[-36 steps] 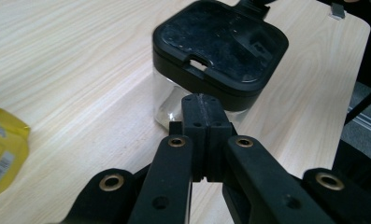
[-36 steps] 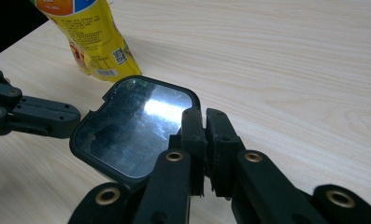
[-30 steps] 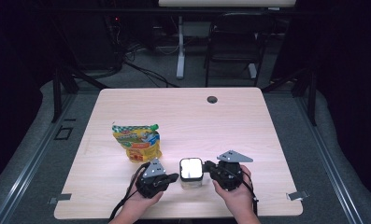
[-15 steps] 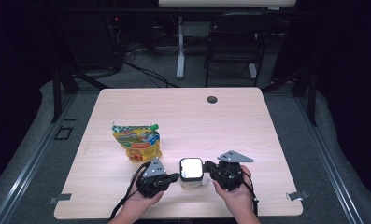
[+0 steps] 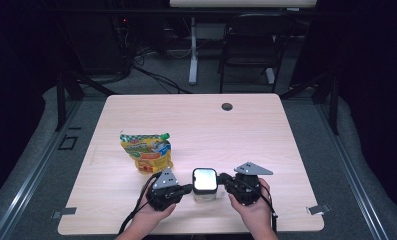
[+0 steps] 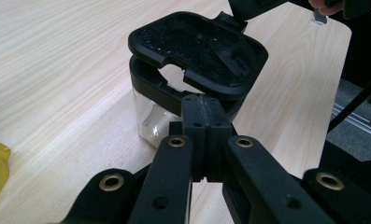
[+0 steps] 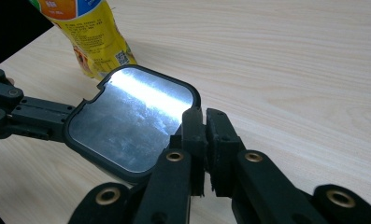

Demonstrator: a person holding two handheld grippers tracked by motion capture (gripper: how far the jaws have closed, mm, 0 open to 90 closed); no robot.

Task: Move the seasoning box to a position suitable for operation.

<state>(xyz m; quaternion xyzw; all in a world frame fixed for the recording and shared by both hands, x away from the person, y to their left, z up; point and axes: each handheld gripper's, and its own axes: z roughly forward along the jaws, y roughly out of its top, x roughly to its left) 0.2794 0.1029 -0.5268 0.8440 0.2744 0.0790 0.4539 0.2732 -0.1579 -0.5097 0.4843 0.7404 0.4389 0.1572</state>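
Note:
A small clear jar [image 5: 204,195] with a black rim stands near the table's front edge, between my two grippers. Its lid [image 5: 204,180], shiny metal on top, is tilted up off the rim [image 6: 150,88]. My left gripper [image 5: 188,189] is shut, its tips [image 6: 204,105] set against the jar's black rim on the left side. My right gripper [image 5: 222,179] comes in from the right, jaws closed on the lid's edge tab [image 7: 189,108]. The lid's black underside [image 6: 197,46] faces the left gripper view. A yellow snack pouch [image 5: 146,151] stands behind and to the left of the jar.
The pouch [image 7: 89,37] stands close behind the jar. A round cable hole [image 5: 227,106] sits at the table's far edge. A chair [image 5: 251,40] and a desk leg stand beyond the table. Bare wood lies to the right of the grippers.

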